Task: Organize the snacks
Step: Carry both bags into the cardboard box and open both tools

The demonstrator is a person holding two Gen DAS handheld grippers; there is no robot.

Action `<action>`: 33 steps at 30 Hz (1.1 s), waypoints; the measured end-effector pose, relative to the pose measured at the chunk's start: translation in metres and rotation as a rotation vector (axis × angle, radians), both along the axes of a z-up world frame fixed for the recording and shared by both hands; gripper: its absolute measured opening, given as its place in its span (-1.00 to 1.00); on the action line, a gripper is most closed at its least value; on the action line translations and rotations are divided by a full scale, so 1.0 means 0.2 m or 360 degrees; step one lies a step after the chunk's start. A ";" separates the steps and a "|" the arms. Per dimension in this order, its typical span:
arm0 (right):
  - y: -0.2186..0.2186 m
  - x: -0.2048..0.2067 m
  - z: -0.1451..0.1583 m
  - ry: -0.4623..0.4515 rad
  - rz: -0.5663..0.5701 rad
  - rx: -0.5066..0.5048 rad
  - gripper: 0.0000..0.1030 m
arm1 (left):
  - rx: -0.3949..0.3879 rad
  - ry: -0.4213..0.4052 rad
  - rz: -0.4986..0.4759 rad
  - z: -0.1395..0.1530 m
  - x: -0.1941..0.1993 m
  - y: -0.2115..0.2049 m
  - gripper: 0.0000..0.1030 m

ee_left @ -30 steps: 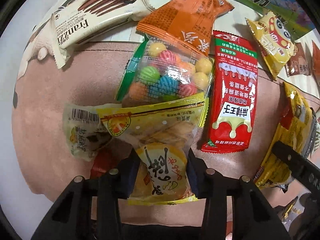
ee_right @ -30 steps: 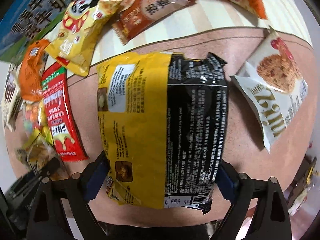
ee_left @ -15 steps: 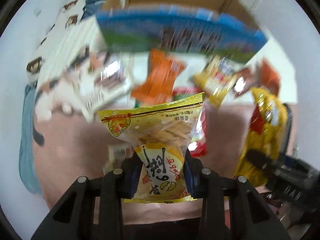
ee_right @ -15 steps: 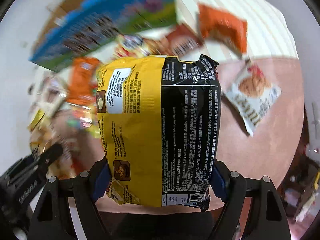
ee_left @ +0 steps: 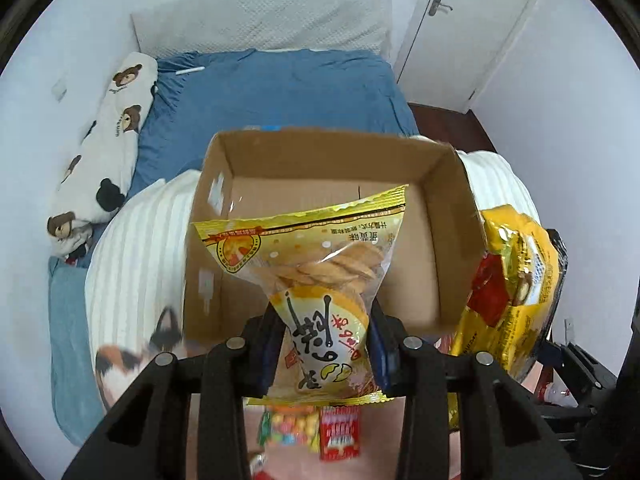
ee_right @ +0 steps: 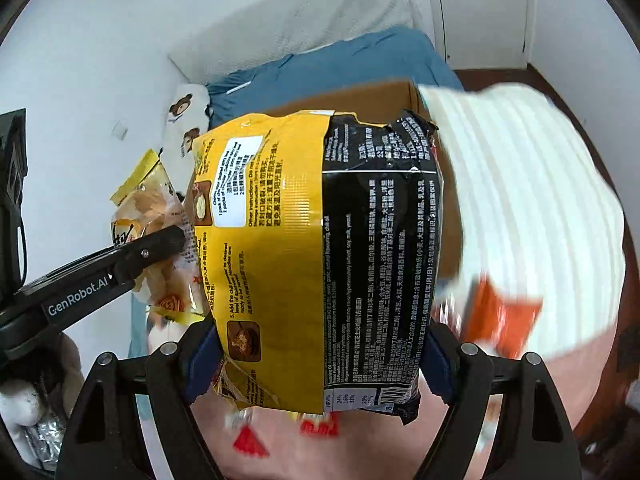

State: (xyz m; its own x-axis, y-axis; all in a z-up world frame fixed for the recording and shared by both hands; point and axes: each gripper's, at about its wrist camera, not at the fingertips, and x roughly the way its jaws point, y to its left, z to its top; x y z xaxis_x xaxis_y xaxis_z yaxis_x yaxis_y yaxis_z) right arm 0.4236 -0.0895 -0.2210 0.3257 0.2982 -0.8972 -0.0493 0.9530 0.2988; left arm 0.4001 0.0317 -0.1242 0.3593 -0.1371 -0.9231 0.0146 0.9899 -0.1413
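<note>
Both loaded up: left tool (ee_left: 326, 354) clamped on cracker bag (ee_left: 316, 264), right tool (ee_right: 316, 354) on noodle pack (ee_right: 320, 248). Next move: drop both in box (ee_left: 448, 240).

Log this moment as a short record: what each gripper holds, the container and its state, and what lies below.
left gripper: shut on yellow cracker packet, held up in front of the box
right gripper: shut on yellow-and-black noodle pack
cardboard box: open top, no snacks visible inside
below: candy bag and red packet on the pink surface
background: blue bedding, bear-print pillow
</note>
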 end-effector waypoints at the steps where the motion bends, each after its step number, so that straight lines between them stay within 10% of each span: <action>1: -0.04 0.06 0.01 0.0010 0.0005 -0.0006 0.65 | -0.0010 0.0032 -0.0004 0.00 0.07 -0.01 -0.34; 11: -0.04 0.79 -0.39 0.0296 0.0043 -0.0131 0.65 | -0.0026 0.0391 -0.0027 -0.38 0.59 -0.04 -0.33; 29: 0.14 1.11 -0.85 0.0589 0.0142 -0.0246 0.67 | -0.0027 0.0607 0.0014 -0.62 0.82 0.01 -0.28; 33: 0.18 1.10 -0.88 0.0561 0.0184 -0.0324 0.90 | -0.0013 0.0538 -0.0006 -0.58 0.81 0.01 0.56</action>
